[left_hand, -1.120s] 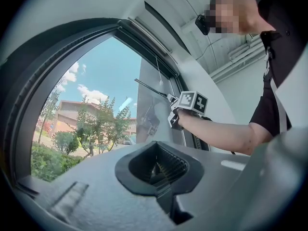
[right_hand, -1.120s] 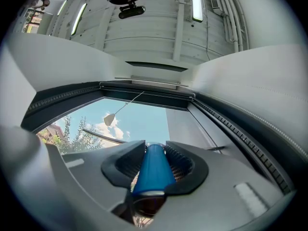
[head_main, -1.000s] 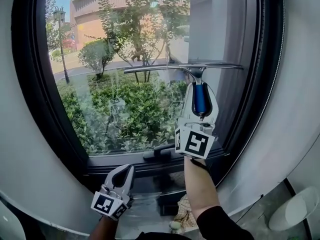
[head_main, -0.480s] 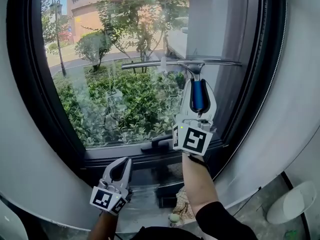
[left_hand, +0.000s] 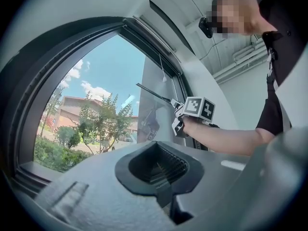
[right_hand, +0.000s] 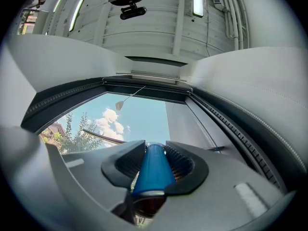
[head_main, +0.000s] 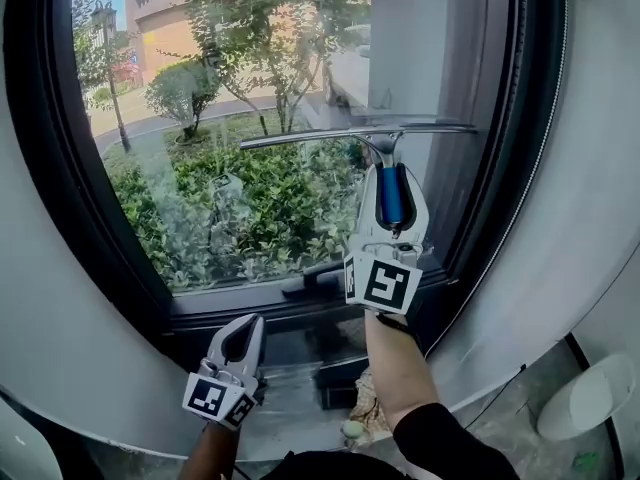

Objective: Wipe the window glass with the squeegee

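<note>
Squeegee (head_main: pixel 355 134): blade lay on window glass (head_main: pixel 230 118); right gripper (head_main: pixel 388 173) jaws clenched its blue handle (left gripper (head_main: pixel 246 326) jaws were closed, empty).

squeegee handle (head_main: pixel 391 196) half hidden, window (head_main: pixel 230 208) top cropped

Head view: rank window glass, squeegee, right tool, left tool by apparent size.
1. Window glass
2. Right tool
3. Left tool, looks slightly smaller
Unranked: squeegee. Its blade is wide but thin, so it is unclear how it compares with the tools.
</note>
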`<action>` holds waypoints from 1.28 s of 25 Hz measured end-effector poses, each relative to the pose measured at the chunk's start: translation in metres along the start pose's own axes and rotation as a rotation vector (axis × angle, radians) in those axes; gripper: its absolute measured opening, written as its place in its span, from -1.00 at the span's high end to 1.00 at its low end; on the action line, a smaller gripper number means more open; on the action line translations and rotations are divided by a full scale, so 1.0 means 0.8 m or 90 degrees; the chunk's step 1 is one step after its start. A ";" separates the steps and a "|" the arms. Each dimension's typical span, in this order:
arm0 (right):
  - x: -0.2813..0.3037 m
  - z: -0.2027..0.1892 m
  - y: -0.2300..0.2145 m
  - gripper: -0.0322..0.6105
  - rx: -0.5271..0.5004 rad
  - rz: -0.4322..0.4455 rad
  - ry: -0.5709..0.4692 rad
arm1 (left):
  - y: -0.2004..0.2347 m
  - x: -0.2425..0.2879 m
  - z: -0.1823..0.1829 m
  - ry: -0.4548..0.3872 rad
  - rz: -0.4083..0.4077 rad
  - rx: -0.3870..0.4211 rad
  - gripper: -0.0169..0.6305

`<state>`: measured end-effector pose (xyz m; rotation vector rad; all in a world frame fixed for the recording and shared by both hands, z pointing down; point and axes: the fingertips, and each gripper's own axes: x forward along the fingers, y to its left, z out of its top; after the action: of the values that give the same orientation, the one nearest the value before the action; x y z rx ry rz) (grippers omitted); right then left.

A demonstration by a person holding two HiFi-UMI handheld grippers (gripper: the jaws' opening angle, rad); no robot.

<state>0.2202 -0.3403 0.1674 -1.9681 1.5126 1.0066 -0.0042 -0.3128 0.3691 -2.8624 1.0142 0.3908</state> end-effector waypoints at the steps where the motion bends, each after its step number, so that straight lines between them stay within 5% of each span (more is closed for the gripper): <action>1: -0.002 -0.002 0.000 0.50 -0.002 0.001 0.002 | -0.001 -0.001 -0.001 0.001 -0.001 -0.001 0.95; 32: -0.079 -0.058 0.007 0.50 0.002 0.018 0.089 | -0.024 -0.022 -0.050 0.064 0.000 -0.019 0.95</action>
<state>0.2195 -0.3369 0.2462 -2.0579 1.6181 0.8943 0.0029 -0.2936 0.4124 -2.9358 1.0320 0.2675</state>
